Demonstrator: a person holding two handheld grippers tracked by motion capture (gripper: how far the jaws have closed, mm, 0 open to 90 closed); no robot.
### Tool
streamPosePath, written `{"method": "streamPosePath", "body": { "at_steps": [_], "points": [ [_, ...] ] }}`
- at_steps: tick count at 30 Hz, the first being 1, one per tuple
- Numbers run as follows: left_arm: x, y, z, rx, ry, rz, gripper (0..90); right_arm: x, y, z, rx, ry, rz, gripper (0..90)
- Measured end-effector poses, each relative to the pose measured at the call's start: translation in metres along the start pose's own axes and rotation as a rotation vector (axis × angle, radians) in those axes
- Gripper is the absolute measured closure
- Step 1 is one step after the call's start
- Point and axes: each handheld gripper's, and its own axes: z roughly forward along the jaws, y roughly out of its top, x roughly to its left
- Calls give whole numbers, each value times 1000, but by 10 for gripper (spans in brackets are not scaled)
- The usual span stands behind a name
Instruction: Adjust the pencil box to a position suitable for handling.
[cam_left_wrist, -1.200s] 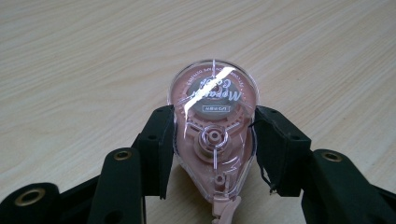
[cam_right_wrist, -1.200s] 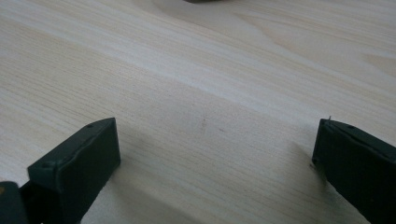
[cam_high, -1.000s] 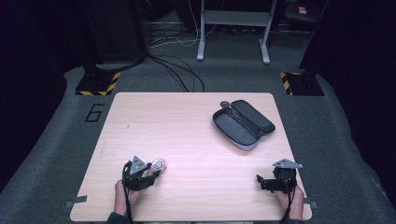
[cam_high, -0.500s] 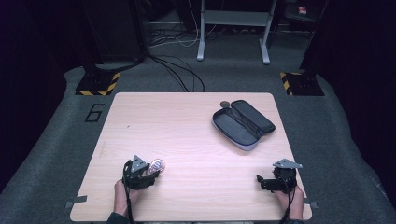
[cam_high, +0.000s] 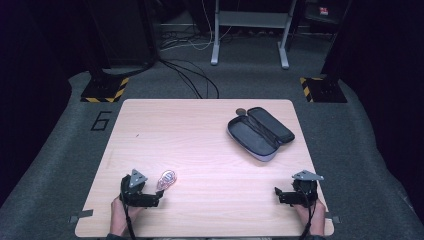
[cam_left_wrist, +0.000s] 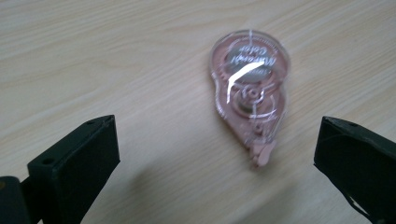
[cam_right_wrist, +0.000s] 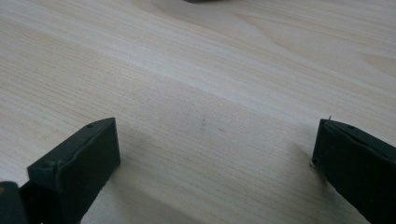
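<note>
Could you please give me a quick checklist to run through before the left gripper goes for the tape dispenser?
1. Left gripper open wide enough: ok, jaws stand well apart.
2. Tape dispenser ahead of the jaws, not yet between them: ok.
3. Dispenser flat on the table, nothing touching it: ok.
4. Right gripper out of the way: ok, it sits at the near right corner, open.
5. Case open: ok, both halves lie flat.
6. Case contents: cannot tell, too dark.
</note>
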Motion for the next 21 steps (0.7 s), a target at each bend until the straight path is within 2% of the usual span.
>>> {"method": "streamPosePath", "body": {
  "at_steps": [4,6,10,11,12,13,15,18,19,21],
  "points": [
    [4,-7,-2,-1,15,-15,2,0,0,0,1,-2,2,0],
    [5,-9,-2,3,25,-11,1,0,0,0,1,-2,0,0],
    [6,-12,0,22,16,5,1,0,0,0,1,-3,10,0],
    [5,-12,1,10,24,5,1,1,0,0,1,-3,14,0],
    [6,-11,0,30,15,11,1,1,0,0,-1,-3,17,0],
    [6,-12,2,27,25,12,1,1,1,0,0,-3,18,0],
    [8,-11,2,41,5,-6,1,1,1,0,0,-3,18,0],
    [9,-11,2,47,3,1,0,0,1,0,3,-1,14,0],
    [10,-11,2,49,-1,3,0,-2,1,0,13,-1,-9,0],
    [10,-11,3,42,-7,1,0,-1,5,0,44,-1,11,0]
  ]
}}
